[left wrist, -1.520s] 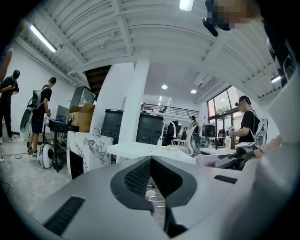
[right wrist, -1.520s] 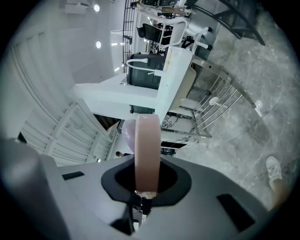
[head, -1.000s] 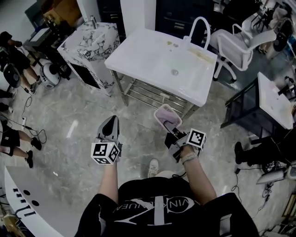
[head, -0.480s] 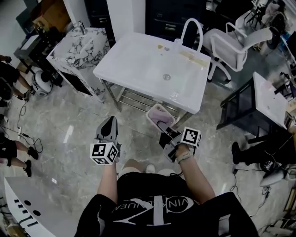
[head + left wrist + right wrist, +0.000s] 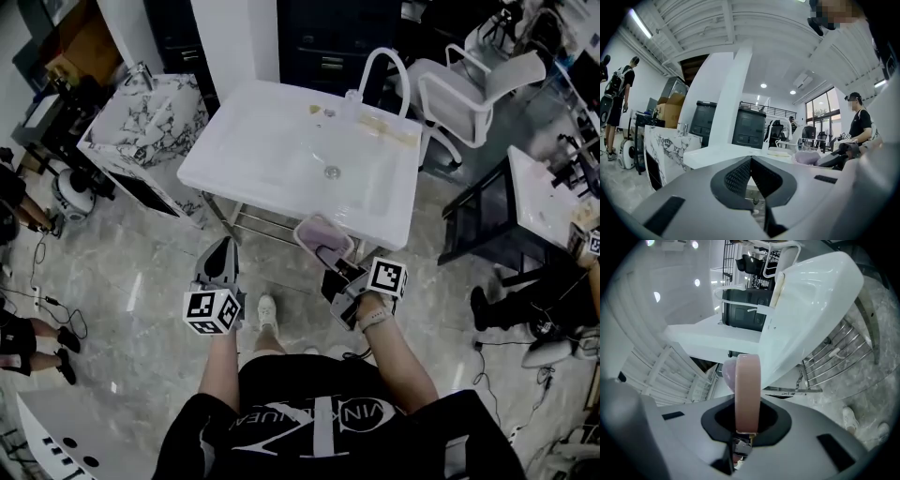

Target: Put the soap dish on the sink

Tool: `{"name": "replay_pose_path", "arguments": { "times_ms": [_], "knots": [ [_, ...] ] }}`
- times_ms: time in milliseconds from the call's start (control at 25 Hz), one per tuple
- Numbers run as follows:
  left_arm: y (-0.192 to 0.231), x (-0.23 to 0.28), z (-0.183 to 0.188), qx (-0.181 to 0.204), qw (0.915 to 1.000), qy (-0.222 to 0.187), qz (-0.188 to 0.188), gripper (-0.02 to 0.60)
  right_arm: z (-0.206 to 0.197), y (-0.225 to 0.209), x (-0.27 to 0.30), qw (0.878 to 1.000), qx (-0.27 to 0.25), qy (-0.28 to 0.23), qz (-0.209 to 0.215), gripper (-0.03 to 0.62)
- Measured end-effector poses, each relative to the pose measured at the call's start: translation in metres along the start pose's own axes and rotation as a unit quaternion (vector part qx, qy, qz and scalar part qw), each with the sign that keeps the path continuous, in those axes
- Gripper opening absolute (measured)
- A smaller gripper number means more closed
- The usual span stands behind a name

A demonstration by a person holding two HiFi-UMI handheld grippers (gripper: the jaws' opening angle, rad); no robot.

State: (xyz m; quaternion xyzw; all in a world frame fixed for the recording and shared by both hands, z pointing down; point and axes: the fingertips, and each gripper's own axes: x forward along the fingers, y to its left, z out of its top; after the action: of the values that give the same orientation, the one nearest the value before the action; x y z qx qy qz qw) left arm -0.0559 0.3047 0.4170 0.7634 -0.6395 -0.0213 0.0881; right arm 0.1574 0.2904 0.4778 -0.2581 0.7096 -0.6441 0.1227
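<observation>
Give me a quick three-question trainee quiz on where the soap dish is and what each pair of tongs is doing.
1. True or false: the soap dish already rests on the white sink.
2. Which tongs grip it? A: left tongs. B: right tongs. C: neither.
3. Fill in: the left tongs' jaws are ____, with nothing between them.
Key: 1 false; 2 B; 3 shut.
</observation>
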Motion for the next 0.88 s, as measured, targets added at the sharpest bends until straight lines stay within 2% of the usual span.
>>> {"name": "replay_pose_path", "arguments": {
  "times_ms": [240,400,880],
  "knots": [
    [0.027,0.054,0.015,0.002,0.9997,0.003,-0.025,0.014,0.033,0.008,0.04,1.0,-0.009,-0.023,0.007,0.049],
    [0.044,0.084,0.026,0.003,0.9992,0.004,-0.04,0.015,0.049,0.01,0.065,0.999,-0.009,-0.035,-0.005,0.049],
    [0.092,0.154,0.03,0.027,0.9952,0.03,-0.089,0.014,0.074,0.006,0.141,0.998,0.005,-0.058,-0.011,0.049]
  ]
}}
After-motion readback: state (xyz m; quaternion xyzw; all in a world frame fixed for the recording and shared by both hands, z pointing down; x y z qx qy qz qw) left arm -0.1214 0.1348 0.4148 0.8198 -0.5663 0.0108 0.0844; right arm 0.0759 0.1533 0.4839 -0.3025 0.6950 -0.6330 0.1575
